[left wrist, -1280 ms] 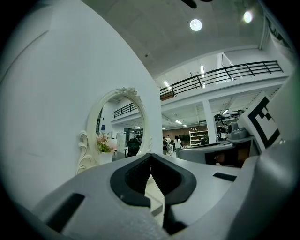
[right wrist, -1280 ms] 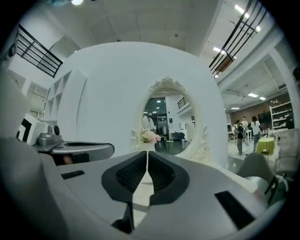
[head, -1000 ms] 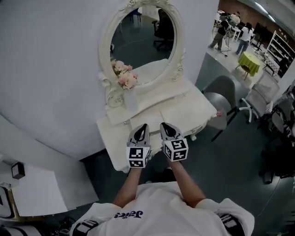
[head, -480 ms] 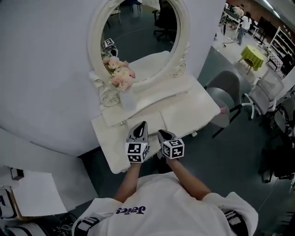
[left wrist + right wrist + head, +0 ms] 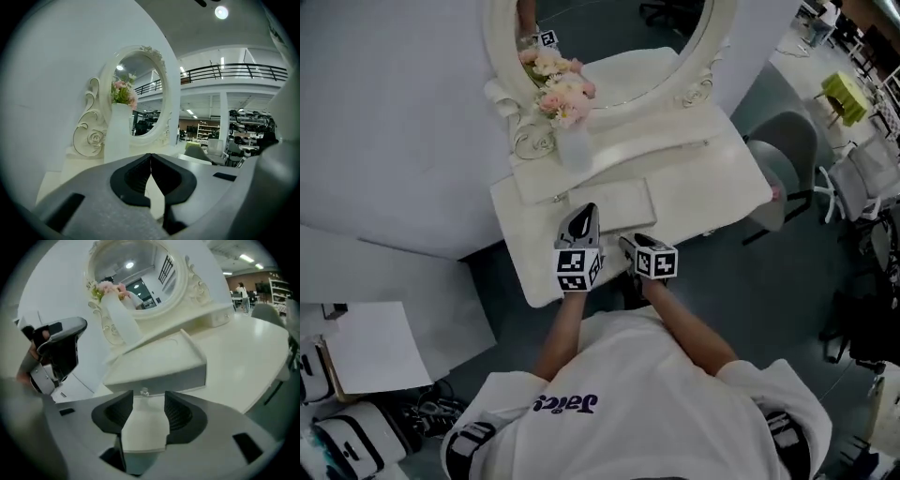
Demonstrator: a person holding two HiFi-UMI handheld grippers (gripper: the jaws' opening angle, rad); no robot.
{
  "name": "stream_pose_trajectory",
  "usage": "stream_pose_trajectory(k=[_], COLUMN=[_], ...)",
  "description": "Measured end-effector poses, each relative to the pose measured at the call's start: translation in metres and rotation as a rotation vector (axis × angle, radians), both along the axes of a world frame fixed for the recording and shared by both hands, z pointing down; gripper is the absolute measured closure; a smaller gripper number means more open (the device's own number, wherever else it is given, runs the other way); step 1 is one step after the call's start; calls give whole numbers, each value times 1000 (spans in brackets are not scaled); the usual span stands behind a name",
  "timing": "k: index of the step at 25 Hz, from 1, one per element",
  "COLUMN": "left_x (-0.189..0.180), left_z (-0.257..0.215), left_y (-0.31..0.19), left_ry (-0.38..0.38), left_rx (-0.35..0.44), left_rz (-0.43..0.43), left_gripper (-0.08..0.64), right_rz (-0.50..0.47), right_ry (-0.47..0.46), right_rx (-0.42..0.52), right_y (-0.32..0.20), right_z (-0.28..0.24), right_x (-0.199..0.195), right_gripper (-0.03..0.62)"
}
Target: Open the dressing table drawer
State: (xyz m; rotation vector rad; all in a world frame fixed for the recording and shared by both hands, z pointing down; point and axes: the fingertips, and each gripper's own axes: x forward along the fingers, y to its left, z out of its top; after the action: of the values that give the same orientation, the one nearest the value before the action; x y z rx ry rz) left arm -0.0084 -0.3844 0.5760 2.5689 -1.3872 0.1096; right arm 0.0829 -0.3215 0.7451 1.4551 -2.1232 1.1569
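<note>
While the right gripper (image 5: 147,397) is holding its 2 jaws apart, 1 small clear knob (image 5: 144,392) is sitting in the gap at their tips, not yet pinched. A sliver of space seems to be showing on each side of it, though I cannot tell for certain that the pads are clear of it.

- The knob is sitting low and central on the shaded drawer front (image 5: 164,380), under the pale centre panel (image 5: 159,357) of the dressing table (image 5: 712,192).
- In the head view the drawer front is hiding under the table's front edge, with the right gripper poised just below that edge.
- Left gripper (image 5: 150,159): its jaws are meeting at the tips, with nothing between them. It is hovering over the front of the table top, beside the right one, and pointing toward the white vase (image 5: 117,136) of pink flowers and the oval mirror (image 5: 140,93).

**Step in hand (judgement):** lining up on the knob, with the grasp itself not yet made. I cannot tell whether the drawer is fully shut or out a little.

**Next move (judgement):**
- The right jaws are needing to close squarely on the knob.
- After that comes a straight pull toward the person, in line with the drawer's travel.
- The knob is looking small and smooth, so an off-centre pinch is risking a slip.
</note>
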Motion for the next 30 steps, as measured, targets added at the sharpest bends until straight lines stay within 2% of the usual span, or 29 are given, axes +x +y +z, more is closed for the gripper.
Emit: stream_pose_trajectory(k=[4, 8, 10, 11, 12, 14, 21, 30], left_x=[-8, -14, -18, -20, -22, -26, -32, -28], left_z=[11, 13, 14, 14, 15, 16, 13, 8], left_y=[-1, -6, -8, -9, -9, -10, -5, 22], left_ry=[-8, -11, -13, -15, -16, -15, -4, 4], left_rx=[-21, -25, -27, -28, -29, -30, -31, -23], left_rz=[-16, -28, -35, -36, -37, -41, -34, 18], left_gripper=[545, 545, 545, 545, 545, 545, 545, 545], right_rz=[-14, -28, -14, 0, 13, 21, 5, 39], right_ry=[-49, -49, -46, -55, -68, -88, -50, -29], right_rx=[-74, -81, -84, -83, -81, -77, -65, -70], right_y=[0, -11, -16, -18, -19, -20, -14, 19], right_z=[26, 32, 34, 34, 33, 33, 31, 30], right_x=[-13, -23, -23, -23, -22, -24, -27, -26], right_gripper=[371, 375, 414, 471, 500, 519, 525, 523])
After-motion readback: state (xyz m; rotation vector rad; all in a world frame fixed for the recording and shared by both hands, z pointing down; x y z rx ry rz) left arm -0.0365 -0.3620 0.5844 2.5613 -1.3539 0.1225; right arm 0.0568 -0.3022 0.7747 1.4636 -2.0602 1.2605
